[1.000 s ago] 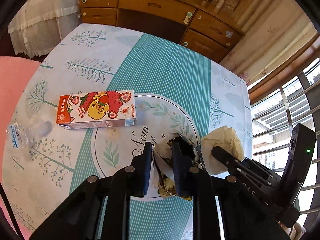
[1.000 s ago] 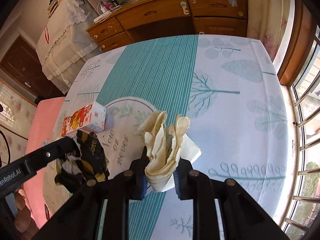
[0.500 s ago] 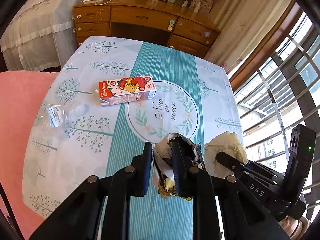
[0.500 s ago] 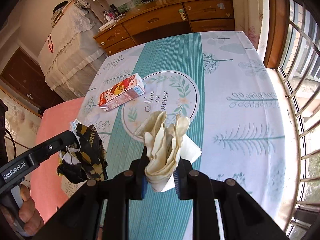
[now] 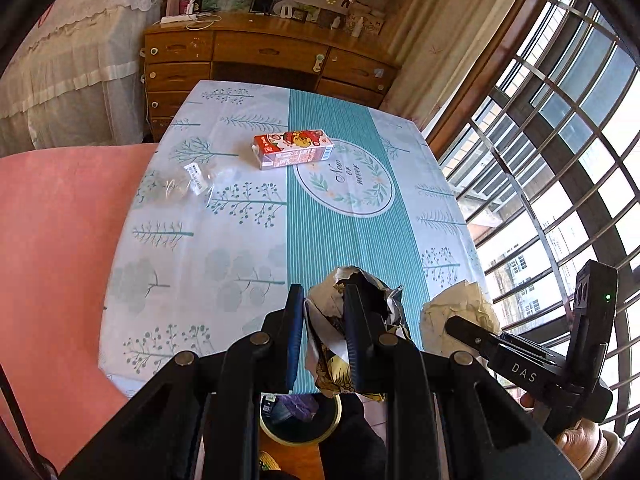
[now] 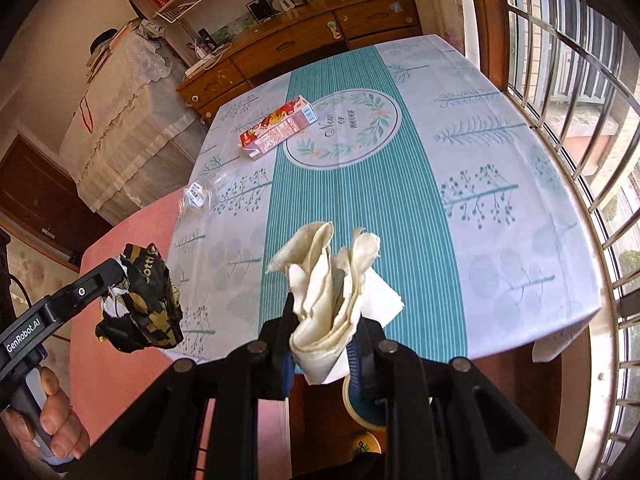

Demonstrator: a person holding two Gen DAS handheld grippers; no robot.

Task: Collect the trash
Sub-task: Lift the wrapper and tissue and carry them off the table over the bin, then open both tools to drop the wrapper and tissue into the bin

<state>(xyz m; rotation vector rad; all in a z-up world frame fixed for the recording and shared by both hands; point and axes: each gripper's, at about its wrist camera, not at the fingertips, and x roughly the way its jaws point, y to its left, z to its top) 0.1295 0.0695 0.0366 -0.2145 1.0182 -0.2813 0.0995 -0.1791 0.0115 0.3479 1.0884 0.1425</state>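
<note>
**Both Loads Lifted, Bin Below the Near Edge**

Left tongs [image 5: 324, 336] pinching a crumpled foil wrapper [image 5: 352, 320]; right tongs [image 6: 322, 344] pinching a wad of cream paper napkin [image 6: 332, 292]. Both held up off the tabletop [image 5: 240, 248], past its near edge, side by side, pointing forward and angled down. Round bin [image 5: 300, 420] visible low between the left tongs, on the floor just beyond that edge, with some rubbish already in it.

To do the drop well: bring each load squarely over the bin mouth before letting go, lower close to the rim so light paper cannot drift, release one at a time.

Left behind: strawberry drink carton [image 5: 294, 148] near the middle toward the far edge, clear plastic wrapper [image 5: 184, 184] by the left edge.
</note>
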